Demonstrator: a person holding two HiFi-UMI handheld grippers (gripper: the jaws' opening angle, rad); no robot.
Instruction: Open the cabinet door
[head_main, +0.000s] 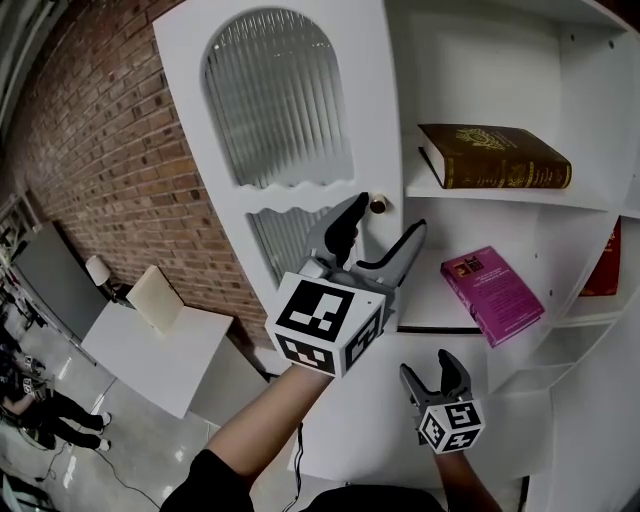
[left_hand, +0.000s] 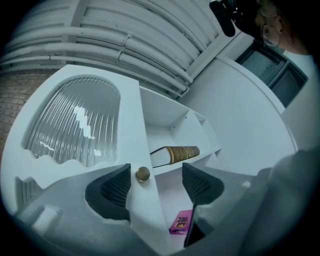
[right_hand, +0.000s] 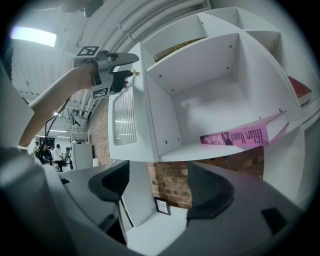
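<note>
We see the white cabinet door (head_main: 300, 197) swung open; its edge w/ brass knob (left_hand: 142, 174) sits btwn the left gripper's (left_hand: 155, 175) spread jaws. Behind, shelf openings are passable, part-blocked by a brown book (head_main: 495, 157) & a pink book (head_main: 493, 296).

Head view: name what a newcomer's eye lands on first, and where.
At centre, the left gripper reaches up with its jaws open either side of the small brass knob on the white cabinet door. The door's arched ribbed-glass panel fills the upper left. To the right, white shelves hold a brown book above and a pink book below.
</note>
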